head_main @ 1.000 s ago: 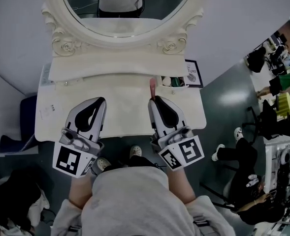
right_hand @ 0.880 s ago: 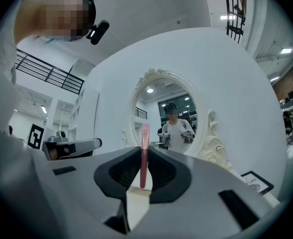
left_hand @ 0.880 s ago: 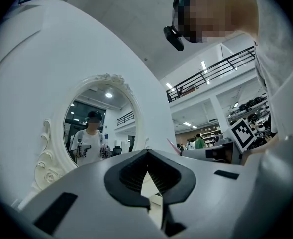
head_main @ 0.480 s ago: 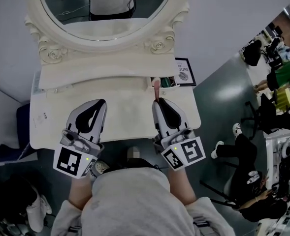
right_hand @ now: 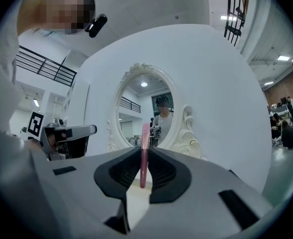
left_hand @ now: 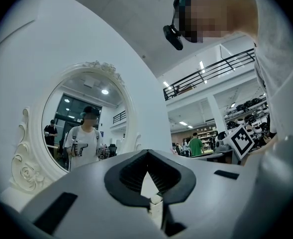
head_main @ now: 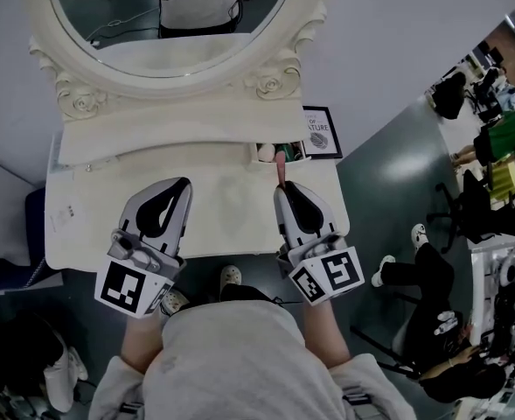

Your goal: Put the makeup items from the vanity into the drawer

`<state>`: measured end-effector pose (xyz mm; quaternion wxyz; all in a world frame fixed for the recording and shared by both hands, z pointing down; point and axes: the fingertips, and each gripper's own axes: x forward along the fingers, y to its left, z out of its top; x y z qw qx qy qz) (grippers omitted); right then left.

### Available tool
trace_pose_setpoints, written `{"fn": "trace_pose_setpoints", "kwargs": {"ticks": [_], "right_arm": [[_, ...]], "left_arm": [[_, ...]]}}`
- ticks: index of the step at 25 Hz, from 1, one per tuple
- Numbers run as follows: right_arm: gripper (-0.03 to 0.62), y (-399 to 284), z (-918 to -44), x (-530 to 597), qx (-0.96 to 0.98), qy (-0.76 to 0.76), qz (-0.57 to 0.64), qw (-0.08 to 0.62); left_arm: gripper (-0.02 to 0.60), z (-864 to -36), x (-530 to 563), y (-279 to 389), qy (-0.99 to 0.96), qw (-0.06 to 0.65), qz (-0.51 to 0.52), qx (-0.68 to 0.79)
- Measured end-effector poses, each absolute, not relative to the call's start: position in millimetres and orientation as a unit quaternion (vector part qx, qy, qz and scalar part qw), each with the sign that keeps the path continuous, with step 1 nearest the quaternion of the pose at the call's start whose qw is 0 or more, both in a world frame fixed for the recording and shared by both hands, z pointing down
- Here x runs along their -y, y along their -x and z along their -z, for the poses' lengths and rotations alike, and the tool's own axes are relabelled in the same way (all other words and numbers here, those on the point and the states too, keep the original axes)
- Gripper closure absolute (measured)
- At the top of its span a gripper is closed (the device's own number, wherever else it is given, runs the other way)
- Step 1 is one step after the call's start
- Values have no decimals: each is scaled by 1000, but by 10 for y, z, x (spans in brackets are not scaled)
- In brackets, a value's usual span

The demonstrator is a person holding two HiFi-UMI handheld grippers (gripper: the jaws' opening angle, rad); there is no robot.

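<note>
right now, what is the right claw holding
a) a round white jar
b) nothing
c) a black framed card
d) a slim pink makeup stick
d: in the right gripper view the right claw is shut on the slim pink makeup stick, which stands upright between its jaws.

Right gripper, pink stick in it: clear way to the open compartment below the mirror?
Probably yes: the right gripper, fingers shut on the pink stick, sits just short of the open compartment, with nothing between them.
</note>
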<state>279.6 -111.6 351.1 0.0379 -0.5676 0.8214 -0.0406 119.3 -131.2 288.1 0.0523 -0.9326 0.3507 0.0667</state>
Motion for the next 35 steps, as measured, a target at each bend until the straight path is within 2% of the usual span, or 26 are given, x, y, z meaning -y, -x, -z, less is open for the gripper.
{"fn": "trace_pose_setpoints", "kwargs": {"ticks": [17,23,35], "right_arm": [[542,-3412,-4191,1340,-827,553,62,-80],[542,-3549,-4488,1471,-827,533,43,-176],[542,-3858,-5066,1868,-780,466,12,-417]], "left_arm": [[568,-3036,1422,-1440,921,50,-36,-385],[568,-3003,1449,-1442,911,61,-43,-405],[568,-3118,1459,-1337,899,50,-11,-434]]}}
